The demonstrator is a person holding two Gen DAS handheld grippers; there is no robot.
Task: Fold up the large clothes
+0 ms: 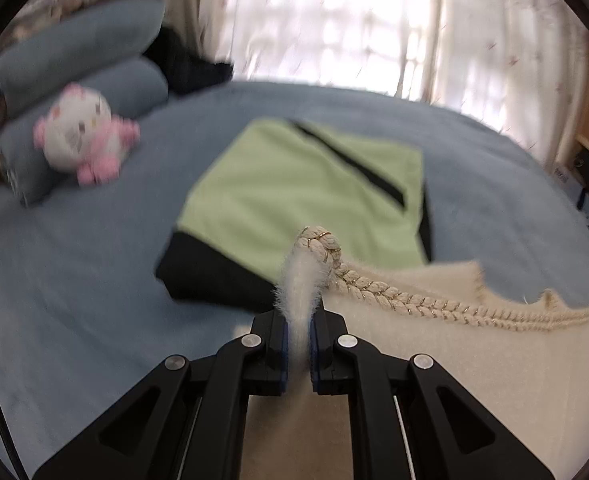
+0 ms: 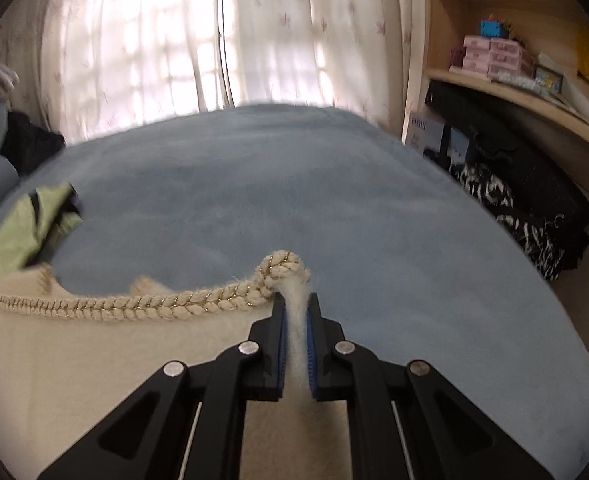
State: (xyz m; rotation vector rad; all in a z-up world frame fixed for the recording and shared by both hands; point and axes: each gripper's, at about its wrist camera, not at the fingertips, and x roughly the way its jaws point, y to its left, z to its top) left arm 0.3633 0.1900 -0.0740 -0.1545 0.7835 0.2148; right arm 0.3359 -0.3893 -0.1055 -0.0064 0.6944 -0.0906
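Note:
A cream fuzzy garment (image 1: 454, 360) with a braided rope trim (image 1: 394, 300) is held up over the blue bed. My left gripper (image 1: 299, 320) is shut on its left end, with fuzzy fabric pinched between the jaws. My right gripper (image 2: 296, 320) is shut on the other end of the same garment (image 2: 74, 360), and the braided trim (image 2: 154, 304) stretches leftward from it. A folded green and black garment (image 1: 294, 192) lies on the bed beyond the left gripper; it also shows at the left edge of the right wrist view (image 2: 30, 224).
The blue bed cover (image 2: 294, 200) spreads ahead. A pink and white plush toy (image 1: 82, 136) leans on blue pillows (image 1: 74, 60) at the left. A wooden shelf (image 2: 514, 80) with boxes and dark bags (image 2: 534, 200) stands right of the bed. Curtains (image 2: 214, 40) hang behind.

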